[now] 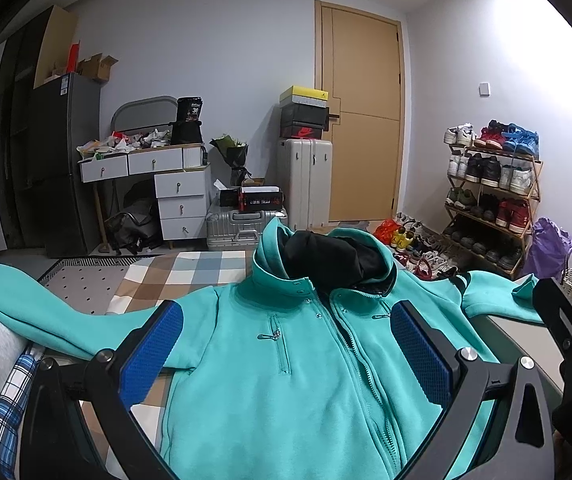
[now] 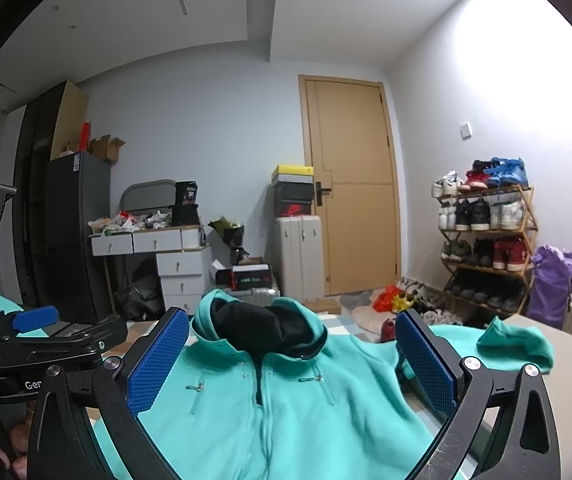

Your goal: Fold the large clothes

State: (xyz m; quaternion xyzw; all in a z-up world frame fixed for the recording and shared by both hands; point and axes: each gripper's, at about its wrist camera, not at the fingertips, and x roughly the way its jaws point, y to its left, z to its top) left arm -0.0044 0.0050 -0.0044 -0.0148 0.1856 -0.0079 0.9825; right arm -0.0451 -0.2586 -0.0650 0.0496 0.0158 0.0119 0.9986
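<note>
Jacket flat, front up, below both wide-open grippers: left gripper, right gripper; teal fleece, zipped, black-lined hood.

Jacket on bed, door behind

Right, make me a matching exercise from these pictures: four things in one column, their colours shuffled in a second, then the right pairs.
Things:
1. jacket
2. hood lining
3. door
4. gripper pads

Colours:
A. tan
B. blue
C. teal
D. black

Pairs: 1-C, 2-D, 3-A, 4-B
</note>
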